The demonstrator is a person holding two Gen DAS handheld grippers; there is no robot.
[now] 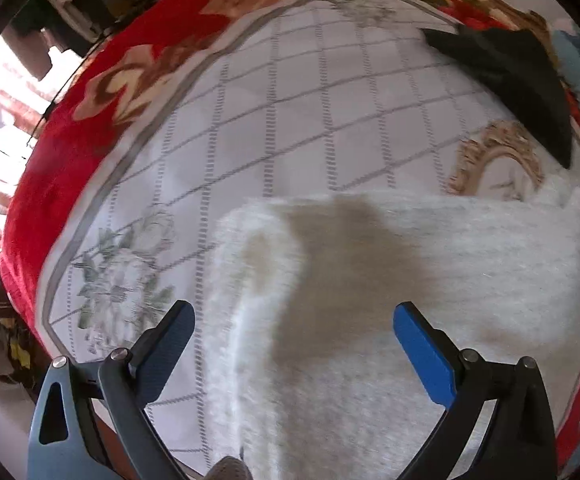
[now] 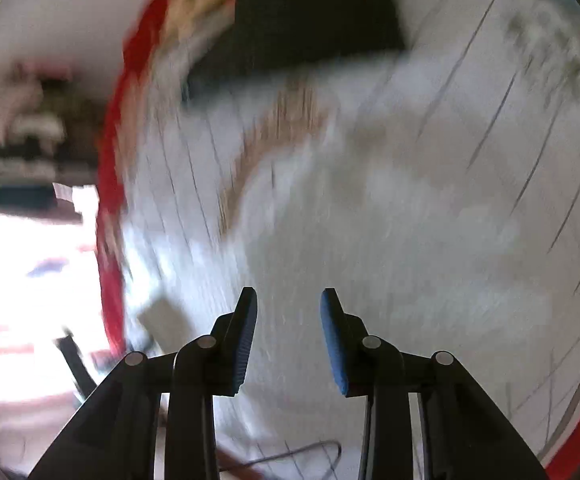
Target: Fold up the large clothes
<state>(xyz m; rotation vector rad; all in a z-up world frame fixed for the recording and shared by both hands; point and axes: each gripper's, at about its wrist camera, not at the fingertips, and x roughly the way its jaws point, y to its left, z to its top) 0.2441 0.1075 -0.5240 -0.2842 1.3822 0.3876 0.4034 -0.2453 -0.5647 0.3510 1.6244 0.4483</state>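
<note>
A fuzzy white garment (image 1: 389,280) lies folded on the bed's white quilt (image 1: 290,100), with one strip of it running down toward the camera. My left gripper (image 1: 293,316) hovers above it, jaws wide apart and nothing between them. The right wrist view is smeared by motion. There the same white garment (image 2: 369,220) spreads below my right gripper (image 2: 289,300), whose jaws stand partly apart with nothing between the pads. A shadow falls across the garment in the left wrist view.
A black folded garment (image 1: 521,80) lies at the quilt's far right, and shows as a black garment (image 2: 309,20) at the top of the right view. A red flowered blanket (image 1: 70,140) borders the quilt. Furniture and bright floor lie beyond the bed's left edge.
</note>
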